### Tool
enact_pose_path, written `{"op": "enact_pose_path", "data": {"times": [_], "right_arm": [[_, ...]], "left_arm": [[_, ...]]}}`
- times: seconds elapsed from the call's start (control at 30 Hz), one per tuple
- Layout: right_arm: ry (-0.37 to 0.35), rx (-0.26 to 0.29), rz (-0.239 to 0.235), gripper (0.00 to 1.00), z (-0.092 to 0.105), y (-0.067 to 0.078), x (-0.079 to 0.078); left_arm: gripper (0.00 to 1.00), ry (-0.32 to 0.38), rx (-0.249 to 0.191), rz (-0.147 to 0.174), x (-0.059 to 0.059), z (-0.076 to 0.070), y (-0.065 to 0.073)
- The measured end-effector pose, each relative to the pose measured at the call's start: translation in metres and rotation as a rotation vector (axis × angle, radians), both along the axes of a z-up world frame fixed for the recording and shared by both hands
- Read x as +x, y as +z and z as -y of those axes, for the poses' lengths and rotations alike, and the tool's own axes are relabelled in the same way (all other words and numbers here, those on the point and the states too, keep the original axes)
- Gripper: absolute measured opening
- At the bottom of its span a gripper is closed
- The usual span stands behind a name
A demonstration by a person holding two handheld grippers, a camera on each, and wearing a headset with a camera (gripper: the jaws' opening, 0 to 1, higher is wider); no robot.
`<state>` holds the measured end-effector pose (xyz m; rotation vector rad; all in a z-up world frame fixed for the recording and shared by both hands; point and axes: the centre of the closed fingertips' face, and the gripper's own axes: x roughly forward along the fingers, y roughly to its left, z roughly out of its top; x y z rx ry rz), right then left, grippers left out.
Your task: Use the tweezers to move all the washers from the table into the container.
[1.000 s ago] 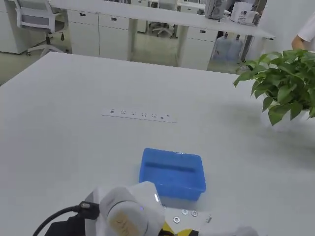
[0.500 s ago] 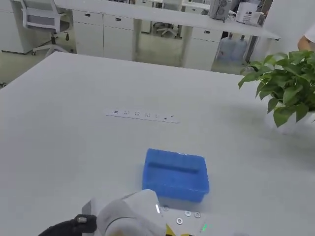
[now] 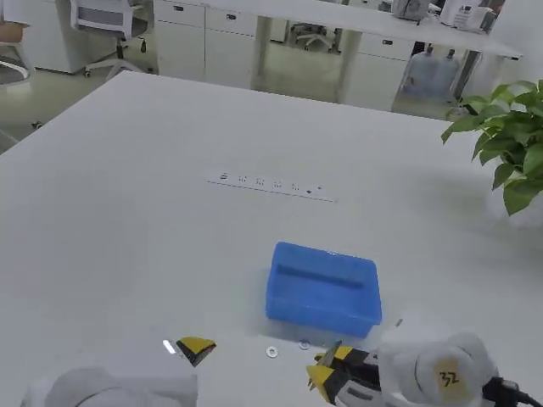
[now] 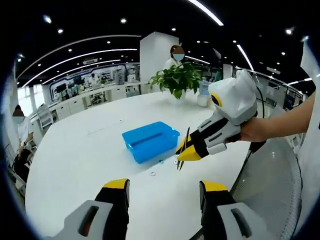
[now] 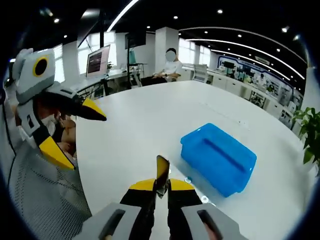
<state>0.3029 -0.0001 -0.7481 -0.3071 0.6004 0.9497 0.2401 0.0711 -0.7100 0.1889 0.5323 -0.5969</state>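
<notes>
At the near edge of a white table (image 3: 127,212), the right gripper (image 5: 161,186) has its jaws closed on the tweezers (image 5: 162,172). The left gripper (image 4: 162,190) hovers to its left, jaws apart. Washers (image 3: 271,351) lie just before the blue container (image 3: 318,312). A power strip (image 3: 271,185) lies beyond, a potted plant (image 3: 513,140) far right.

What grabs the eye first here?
The blue container, the one strong patch of colour in the middle of the white table. Next, the right gripper, shut on the tweezers, close to the washers that lie on the table just in front of the container. A leafy green plant stands at the table's far right.
</notes>
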Motion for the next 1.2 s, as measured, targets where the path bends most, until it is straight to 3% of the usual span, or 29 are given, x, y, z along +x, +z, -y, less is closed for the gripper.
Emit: {"op": "enact_pose_path", "data": {"times": [0.07, 0.13, 0.17, 0.2, 0.4, 0.53, 0.6, 0.63, 0.83, 1.0, 1.2], "right_arm": [[-0.004, 0.018, -0.007, 0.04, -0.005, 0.002, 0.006], [-0.003, 0.029, -0.010, 0.04, -0.010, 0.003, 0.012], [-0.002, 0.034, -0.010, 0.04, -0.012, 0.004, 0.015], [-0.002, 0.040, -0.011, 0.04, -0.015, 0.004, 0.018], [-0.029, 0.089, -0.053, 0.04, -0.025, -0.002, 0.034], [-0.025, 0.075, -0.058, 0.04, -0.029, -0.008, 0.038], [-0.022, 0.066, -0.062, 0.04, -0.030, -0.011, 0.040], [-0.022, 0.063, -0.067, 0.04, -0.030, -0.013, 0.041], [-0.018, 0.051, -0.085, 0.04, -0.034, -0.021, 0.044], [-0.016, 0.045, -0.092, 0.04, -0.038, -0.026, 0.046], [-0.006, 0.028, -0.092, 0.04, -0.043, -0.031, 0.045]], "left_arm": [[0.59, 0.023, 0.008, -0.007, -0.003, -0.005, -0.004], [0.60, 0.052, 0.085, 0.036, -0.001, -0.015, -0.004], [0.60, 0.046, 0.119, 0.036, -0.004, -0.016, -0.004], [0.59, 0.052, 0.125, 0.030, -0.005, -0.016, -0.005], [0.59, 0.070, 0.118, 0.004, -0.013, -0.015, -0.014], [0.58, 0.076, 0.102, -0.010, -0.020, -0.014, -0.021], [0.57, 0.075, 0.093, 0.000, -0.021, -0.012, -0.023], [0.57, 0.069, 0.089, -0.017, -0.023, -0.010, -0.026], [0.58, 0.087, 0.129, 0.005, -0.015, -0.014, -0.029], [0.60, 0.080, 0.157, 0.008, -0.015, -0.014, -0.033], [0.66, 0.060, 0.188, -0.012, -0.017, -0.013, -0.042]]}}
